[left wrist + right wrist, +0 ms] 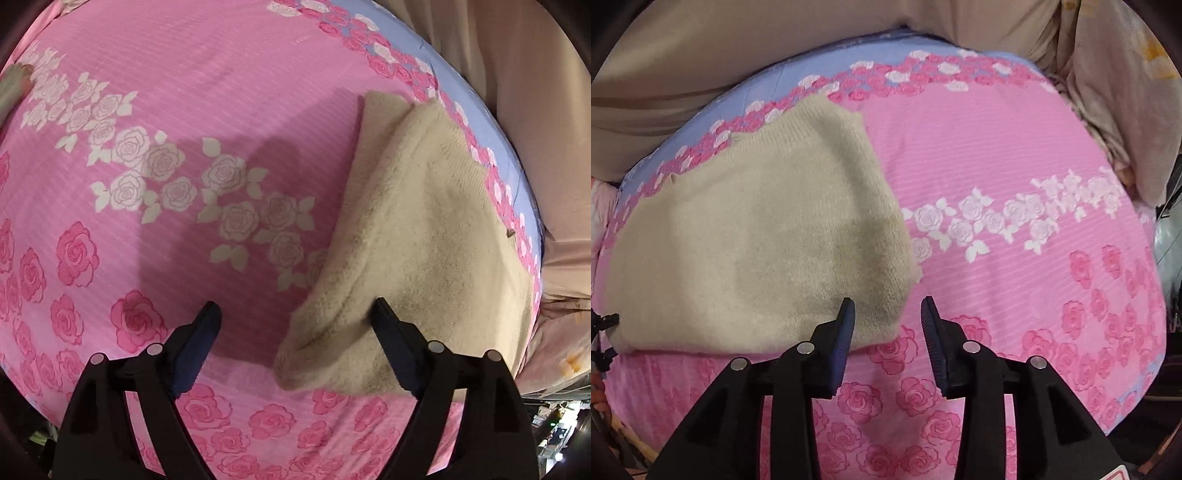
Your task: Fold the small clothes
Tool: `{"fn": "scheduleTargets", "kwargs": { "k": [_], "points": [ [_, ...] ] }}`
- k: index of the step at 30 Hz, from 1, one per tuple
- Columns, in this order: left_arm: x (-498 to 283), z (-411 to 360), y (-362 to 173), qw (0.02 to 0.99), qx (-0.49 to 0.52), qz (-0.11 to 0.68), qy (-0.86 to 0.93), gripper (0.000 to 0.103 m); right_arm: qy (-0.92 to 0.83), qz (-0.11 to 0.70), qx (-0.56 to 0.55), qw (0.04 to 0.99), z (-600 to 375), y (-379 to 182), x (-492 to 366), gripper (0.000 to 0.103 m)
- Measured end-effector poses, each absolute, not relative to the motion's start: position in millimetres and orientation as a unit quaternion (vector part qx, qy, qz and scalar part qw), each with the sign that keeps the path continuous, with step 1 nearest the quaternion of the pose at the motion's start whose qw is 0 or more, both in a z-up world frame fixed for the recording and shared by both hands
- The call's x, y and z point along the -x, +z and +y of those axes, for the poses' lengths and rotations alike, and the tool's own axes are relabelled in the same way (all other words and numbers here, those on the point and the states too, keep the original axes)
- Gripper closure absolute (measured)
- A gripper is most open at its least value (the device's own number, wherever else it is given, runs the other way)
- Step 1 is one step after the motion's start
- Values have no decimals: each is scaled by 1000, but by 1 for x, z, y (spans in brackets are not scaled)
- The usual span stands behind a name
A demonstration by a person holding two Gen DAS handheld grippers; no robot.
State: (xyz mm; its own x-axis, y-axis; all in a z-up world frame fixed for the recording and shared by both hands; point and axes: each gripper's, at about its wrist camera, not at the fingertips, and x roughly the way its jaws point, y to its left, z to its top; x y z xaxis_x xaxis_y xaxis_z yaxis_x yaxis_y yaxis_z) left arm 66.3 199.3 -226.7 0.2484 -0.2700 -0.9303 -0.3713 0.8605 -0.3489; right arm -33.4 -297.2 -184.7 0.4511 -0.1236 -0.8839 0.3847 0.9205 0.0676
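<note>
Right wrist, pink rose bedsheet (997, 155), beige curtain (738, 48)

Each camera sat just behind its own claw, looking forward and down at the bed from close above. The left claw (295, 306) view faced the pink rose bedspread (207, 92), the cream sweater (417, 236) to its right. The right claw (887, 303) view held that same sweater (746, 236) to its left, and both shared the bedspread's blue border.
</note>
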Motion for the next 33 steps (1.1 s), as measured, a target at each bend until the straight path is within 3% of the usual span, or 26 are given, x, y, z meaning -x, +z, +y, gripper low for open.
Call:
{"fn": "scheduleTargets", "kwargs": {
  "k": [3, 5, 8, 15, 24, 28, 29, 30, 31, 33],
  "points": [
    [-69, 195, -225, 750, 254, 611, 11, 43, -156, 488, -108, 852, -298, -168, 29, 62],
    [-73, 191, -225, 746, 261, 613, -14, 69, -155, 484, -99, 856, -293, -160, 28, 52],
    [-77, 181, -216, 755, 243, 608, -19, 84, -149, 480, -93, 859, -286, -155, 27, 48],
    [-84, 177, -190, 773, 236, 588, -23, 89, -139, 476, -109, 862, -282, -153, 29, 47],
    [-70, 184, -194, 771, 234, 591, -25, 82, -136, 502, -131, 844, -312, -178, 25, 43],
    [-67, 182, -188, 778, 237, 580, -52, 90, -118, 512, -148, 838, -316, -198, 22, 41],
    [-67, 179, -188, 778, 228, 583, -57, 92, -113, 514, -153, 837, -316, -202, 20, 42],
    [-68, 177, -187, 779, 219, 584, -60, 93, -97, 524, -162, 831, -315, -209, 15, 51],
    [-68, 175, -186, 779, 211, 587, -62, 94, -84, 537, -168, 823, -314, -215, 13, 96],
    [-64, 179, -178, 778, 204, 590, -70, 94, -71, 528, -166, 830, -310, -205, 19, 93]
  ]
}}
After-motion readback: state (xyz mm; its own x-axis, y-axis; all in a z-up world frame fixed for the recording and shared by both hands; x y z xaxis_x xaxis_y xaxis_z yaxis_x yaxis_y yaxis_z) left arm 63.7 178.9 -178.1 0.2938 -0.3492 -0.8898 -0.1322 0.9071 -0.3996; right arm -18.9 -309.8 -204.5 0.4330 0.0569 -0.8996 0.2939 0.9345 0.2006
